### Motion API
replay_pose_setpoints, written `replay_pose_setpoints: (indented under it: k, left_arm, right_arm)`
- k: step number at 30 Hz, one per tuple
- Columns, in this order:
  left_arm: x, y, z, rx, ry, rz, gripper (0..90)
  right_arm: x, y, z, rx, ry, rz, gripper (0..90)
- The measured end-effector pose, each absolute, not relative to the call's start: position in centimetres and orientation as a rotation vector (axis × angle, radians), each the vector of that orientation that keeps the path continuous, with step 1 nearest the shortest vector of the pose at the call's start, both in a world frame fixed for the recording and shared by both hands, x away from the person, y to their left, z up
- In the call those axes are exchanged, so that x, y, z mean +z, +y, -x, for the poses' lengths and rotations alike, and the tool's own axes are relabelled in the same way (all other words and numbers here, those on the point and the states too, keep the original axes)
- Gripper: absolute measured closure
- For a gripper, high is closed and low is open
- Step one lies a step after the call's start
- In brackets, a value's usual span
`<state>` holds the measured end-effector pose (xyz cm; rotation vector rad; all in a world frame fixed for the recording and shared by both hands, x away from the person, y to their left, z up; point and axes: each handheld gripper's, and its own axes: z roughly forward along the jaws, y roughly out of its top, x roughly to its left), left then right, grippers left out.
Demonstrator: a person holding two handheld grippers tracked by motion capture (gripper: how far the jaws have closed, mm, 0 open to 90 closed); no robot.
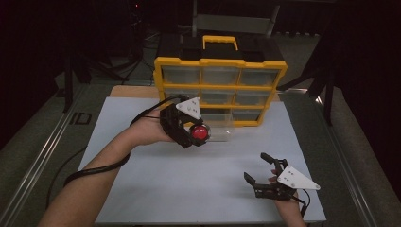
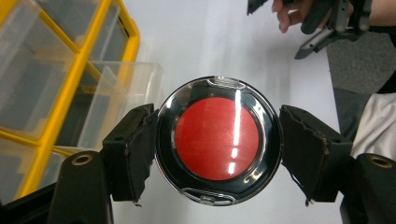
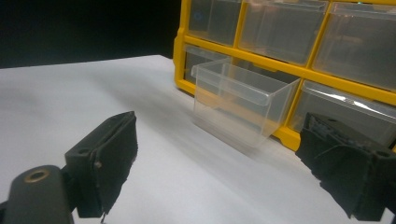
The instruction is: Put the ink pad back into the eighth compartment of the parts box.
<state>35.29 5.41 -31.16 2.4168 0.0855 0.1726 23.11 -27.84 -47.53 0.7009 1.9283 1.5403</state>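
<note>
So the left gripper [image 1: 191,135] has its jaws pinching a round compact [image 2: 219,140], black rim with a red disc under a clear lid. It's up in the air over the far middle of the tabletop [image 1: 142,189], just in front of the yellow organizer [image 1: 220,87] that stands along the far edge. One clear drawer [image 3: 240,105] is pulled out of the bottom row and sticks forward onto the tabletop, right next to the compact.

My guess is the compact goes into that open drawer. To do it cleanly I'd keep the squeeze steady, since the pads only catch the rim on two opposite sides and it's a smooth round thing that could pivot or pop out. Bring it over the drawer's mouth, clear of the thin walls, lower it well inside, then let go. Dropping it from high would probably knock the light drawer around.

The right gripper [image 1: 267,175] sits near the near right corner, jaws spread with nothing between them, well apart from the rest.

Count: one compact, one organizer, one drawer pulled out, two grippers.
</note>
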Motion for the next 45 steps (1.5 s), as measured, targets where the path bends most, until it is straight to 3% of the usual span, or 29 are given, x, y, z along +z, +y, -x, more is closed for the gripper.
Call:
replay_pose_setpoints:
  k: [17, 34, 45]
  left_arm:
    - [-27.7, 4.7, -38.5, 0.239, 0.152, -2.284, 31.1]
    - [-29.0, 2.3, -41.9, 0.231, 0.278, -2.191, 31.1]
    - [-32.3, 0.5, -43.4, 0.212, 0.325, -2.228, 31.0]
  right_arm:
    - [-47.5, -27.9, -23.1, 1.542, 1.926, -0.696, 11.6]
    - [-47.5, -28.1, -23.2, 1.545, 1.925, -0.700, 11.6]
    - [-47.4, -28.2, -23.1, 1.558, 1.914, -0.696, 11.6]
